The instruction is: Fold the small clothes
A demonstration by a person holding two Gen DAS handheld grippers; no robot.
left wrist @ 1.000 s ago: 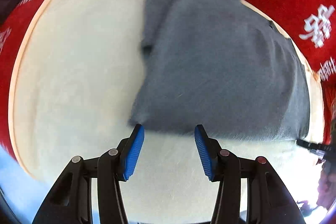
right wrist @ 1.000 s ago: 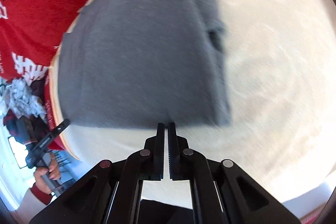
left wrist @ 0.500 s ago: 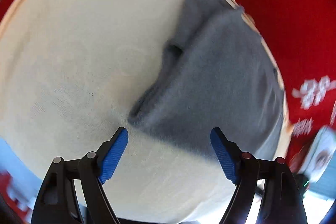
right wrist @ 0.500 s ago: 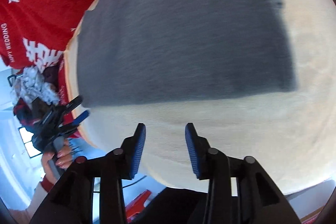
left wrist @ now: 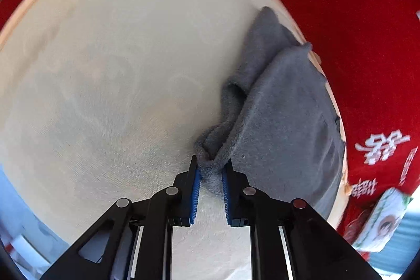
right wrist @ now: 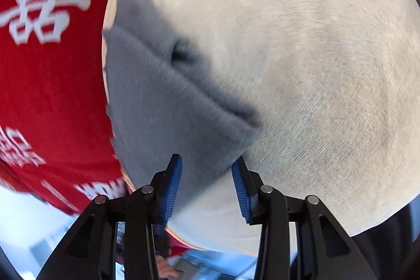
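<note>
Plainly soft and light, the grey garment [left wrist: 283,122] lies along the red-bordered edge of the cream cloth [left wrist: 118,70], its near corner pinched in the left gripper [left wrist: 211,175], while the right gripper [right wrist: 207,175] straddles another corner, jaws apart, gripping nothing.

Setting: a domestic or staged household room, not a lab or workshop. Evidence: a round desk [left wrist: 110,75] under a cream woven cloth with an orange-trimmed rim; a red fabric [left wrist: 349,25] printed with white Chinese wedding characters beyond the desk's far edge; a patterned packet [left wrist: 380,225] on that fabric past the right edge; a grey folded garment [left wrist: 286,117] at the rim.
</note>
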